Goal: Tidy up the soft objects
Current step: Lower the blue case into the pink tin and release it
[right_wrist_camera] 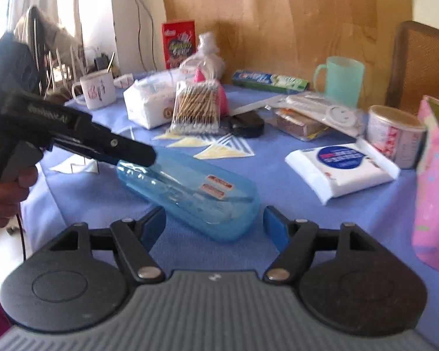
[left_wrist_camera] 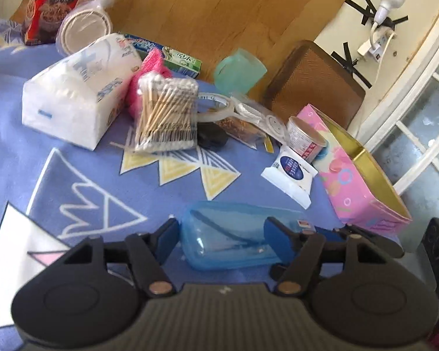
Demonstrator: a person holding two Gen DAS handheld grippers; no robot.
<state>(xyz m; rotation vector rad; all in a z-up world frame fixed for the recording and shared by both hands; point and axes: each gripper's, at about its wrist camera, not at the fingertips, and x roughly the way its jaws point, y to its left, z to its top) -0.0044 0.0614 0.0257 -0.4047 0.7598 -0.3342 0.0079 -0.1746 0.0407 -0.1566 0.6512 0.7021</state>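
Left gripper (left_wrist_camera: 221, 235): jaws wide apart, straddling the blue plastic case (left_wrist_camera: 234, 234) at the bottom centre of the left wrist view. Whether the blue pads (left_wrist_camera: 273, 234) touch the case walls cannot be told.

In the right wrist view the left gripper (right_wrist_camera: 137, 153) enters from the left edge, its tip over the near-left end of the blue plastic case (right_wrist_camera: 190, 190).

Right gripper (right_wrist_camera: 213, 222): jaws wide apart, holding nothing, just short of the lower-right end of the case.

The case lies flat on the blue tablecloth (right_wrist_camera: 322, 228), slanting from centre left down to lower centre.

Soft items:
- wipes packet (right_wrist_camera: 342, 166), right of centre, flat on the cloth
- tissue pack (left_wrist_camera: 79, 87), upper left of the left wrist view
- bag of cotton swabs (left_wrist_camera: 166, 114), just beside the tissue pack
- pink tin box (left_wrist_camera: 363, 175), open, at the right edge, beside the wipes packet (left_wrist_camera: 291, 172)
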